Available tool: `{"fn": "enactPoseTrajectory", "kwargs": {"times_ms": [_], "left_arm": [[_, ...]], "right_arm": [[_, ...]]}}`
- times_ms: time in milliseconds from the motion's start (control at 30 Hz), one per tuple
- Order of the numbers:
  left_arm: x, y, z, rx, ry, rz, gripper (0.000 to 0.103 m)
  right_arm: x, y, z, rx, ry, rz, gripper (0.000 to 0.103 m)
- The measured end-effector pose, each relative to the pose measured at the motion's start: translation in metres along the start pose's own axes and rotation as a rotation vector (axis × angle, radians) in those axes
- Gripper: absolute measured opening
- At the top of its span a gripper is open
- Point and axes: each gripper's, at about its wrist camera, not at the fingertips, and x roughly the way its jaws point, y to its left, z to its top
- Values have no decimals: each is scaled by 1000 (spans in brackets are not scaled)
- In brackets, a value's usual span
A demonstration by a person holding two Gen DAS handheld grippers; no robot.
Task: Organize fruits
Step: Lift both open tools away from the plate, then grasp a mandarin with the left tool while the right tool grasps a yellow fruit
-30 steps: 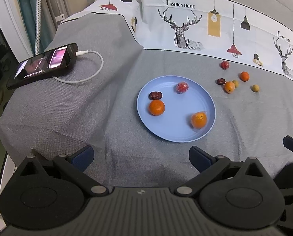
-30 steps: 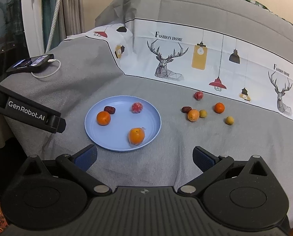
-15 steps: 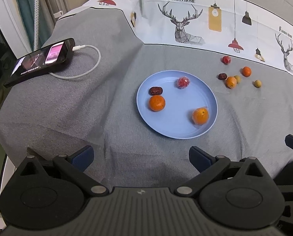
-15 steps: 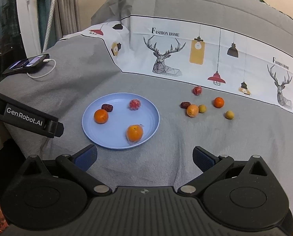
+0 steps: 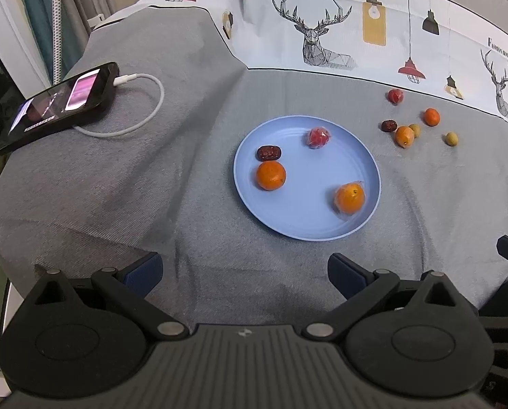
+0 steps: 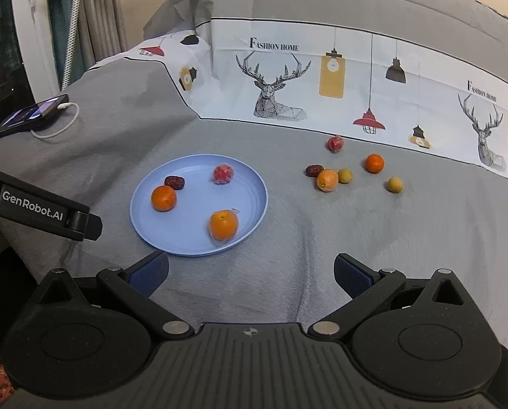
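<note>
A grey-sheeted bed (image 6: 373, 238) carries a blue plate (image 6: 185, 238) near its middle, holding two oranges, a red date (image 6: 174, 182) and a wrapped red fruit (image 6: 223, 174). Six loose fruits (image 6: 327, 180) lie scattered beside the plate toward the bed's patterned far edge. A charging phone (image 5: 59, 105) rests at the left edge. Left gripper (image 5: 243, 274) and right gripper (image 6: 250, 272) hover at the near edge, fingers spread and empty.

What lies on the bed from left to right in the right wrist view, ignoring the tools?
Phone → charging cable → blue plate holding four fruits → dark red date → wrapped orange → small orange → yellow-green fruit.
</note>
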Motion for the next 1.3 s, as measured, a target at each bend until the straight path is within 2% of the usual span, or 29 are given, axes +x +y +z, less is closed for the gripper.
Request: {"fn": "enactPoseTrajectory", "kwargs": {"times_ms": [233,367,600,733,867,1000,1100,1300], "left_arm": [[10,-12,10,22,22,-5,103],[18,-27,22,36,37,-23,103],[45,-83,59,100,30,-35,103],[77,-121,90,97,74,-91,103],[119,-163,123,71,102,-159,103],[163,-200,152,54,133,-196,103],[192,-219,167,58,154,-179,103],[233,-227,178,37,213,-157,103]], "right_arm": [[12,-16,-2,46,16,-15,102],[21,-36,0,73,8,-59,102],[47,-109,9,168,-18,-204,102],[76,-157,18,175,-24,-270,102],[115,-194,30,152,-27,-287,102],[162,-218,46,118,-25,-265,102],[193,-229,57,95,-18,-247,102],[239,-238,65,78,15,-219,102]]}}
